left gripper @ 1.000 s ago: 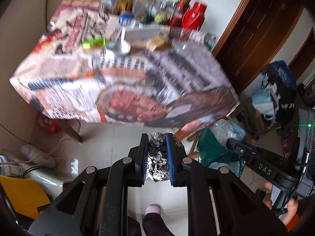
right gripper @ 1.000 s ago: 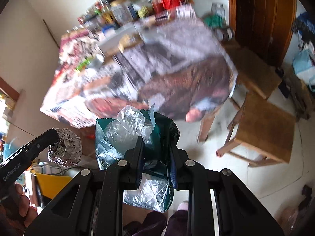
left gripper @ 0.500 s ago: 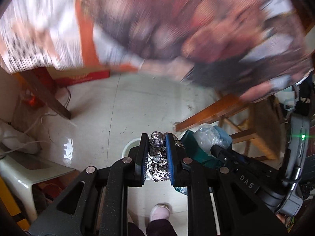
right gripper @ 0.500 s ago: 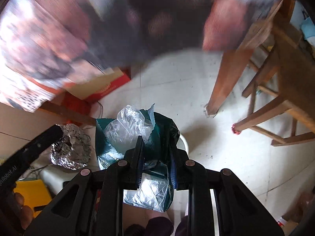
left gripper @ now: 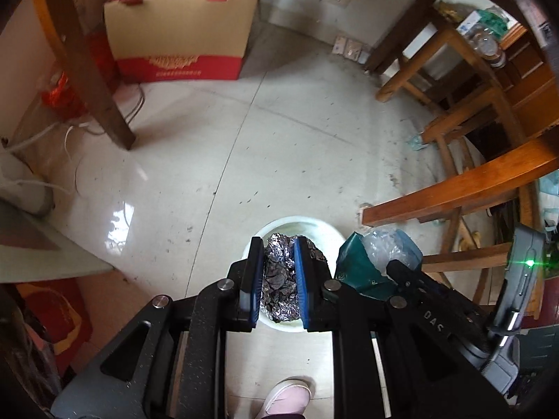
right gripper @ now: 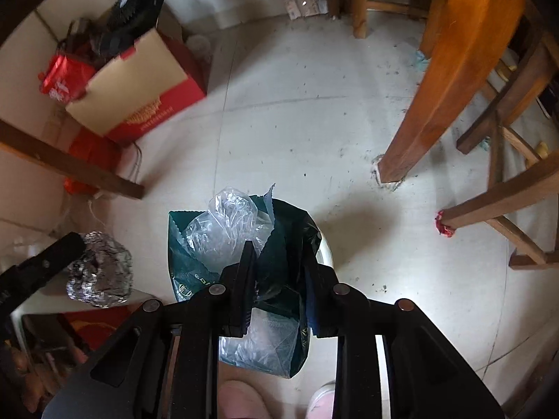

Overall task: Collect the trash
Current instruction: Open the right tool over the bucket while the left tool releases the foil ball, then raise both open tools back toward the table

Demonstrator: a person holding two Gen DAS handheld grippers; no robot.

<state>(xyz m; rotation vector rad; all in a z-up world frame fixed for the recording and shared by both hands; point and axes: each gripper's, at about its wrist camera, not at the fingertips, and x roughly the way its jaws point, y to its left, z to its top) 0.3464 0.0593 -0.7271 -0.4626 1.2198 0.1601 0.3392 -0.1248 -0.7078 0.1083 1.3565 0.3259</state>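
A crumpled foil ball (left gripper: 281,279) sits between the blue pads of my left gripper (left gripper: 277,244), which is shut on it and points steeply down over a white bin (left gripper: 297,221) on the floor. The right wrist view shows the same foil ball (right gripper: 101,276) at the lower left. My right gripper (right gripper: 277,248) has a dark green wrapper (right gripper: 283,244) stuffed with clear plastic (right gripper: 227,220) between its fingers. Its jaws are opening, and the wrapper still fills the gap. The bin's rim (right gripper: 325,251) peeks out behind the wrapper. From the left wrist, the wrapper (left gripper: 356,265) hangs just right of the bin.
A red and tan cardboard box (left gripper: 178,35) stands at the back by a dark table leg (left gripper: 94,70). Cables (left gripper: 70,132) trail at the left. Wooden stools (left gripper: 454,181) and a thick leg (right gripper: 419,122) crowd the right. A pink shoe (left gripper: 286,394) is below.
Both grippers dropped from table height to just above the floor. The cluttered table top left the view and the white bin now lies under them. The right jaws stand slightly wider.
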